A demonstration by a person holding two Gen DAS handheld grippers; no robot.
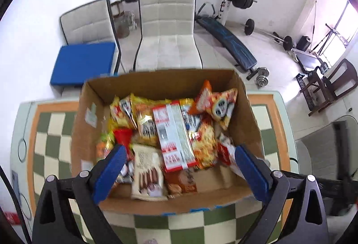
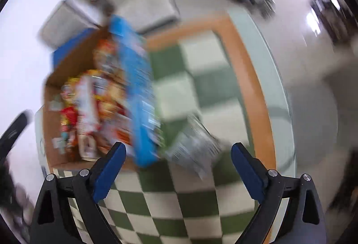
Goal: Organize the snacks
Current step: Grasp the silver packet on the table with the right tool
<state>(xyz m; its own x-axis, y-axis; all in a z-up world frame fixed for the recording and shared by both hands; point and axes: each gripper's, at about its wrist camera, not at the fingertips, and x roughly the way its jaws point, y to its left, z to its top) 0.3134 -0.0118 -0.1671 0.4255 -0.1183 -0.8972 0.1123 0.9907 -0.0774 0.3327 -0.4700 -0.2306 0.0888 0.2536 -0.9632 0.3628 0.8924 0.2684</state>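
Note:
A cardboard box (image 1: 250,123) full of snack packs stands on the checkered table (image 1: 53,132). Inside lie a red-and-white box (image 1: 174,134), yellow noodle packs (image 1: 143,121), an orange panda bag (image 1: 221,105) and a beige biscuit pack (image 1: 147,172). My left gripper (image 1: 179,154) is open above the box's near side, holding nothing. My right gripper (image 2: 179,152) is open and empty. The right wrist view is heavily blurred. There a blue snack box (image 2: 136,92) stands at the cardboard box's (image 2: 53,78) right edge, and a silvery packet (image 2: 194,145) lies on the table (image 2: 201,92) between my fingers.
Two white chairs (image 1: 167,27) stand behind the table, one with a blue cushion (image 1: 82,63). A weight bench (image 1: 228,38) and barbells are on the floor beyond. A dark chair (image 1: 335,85) is at right.

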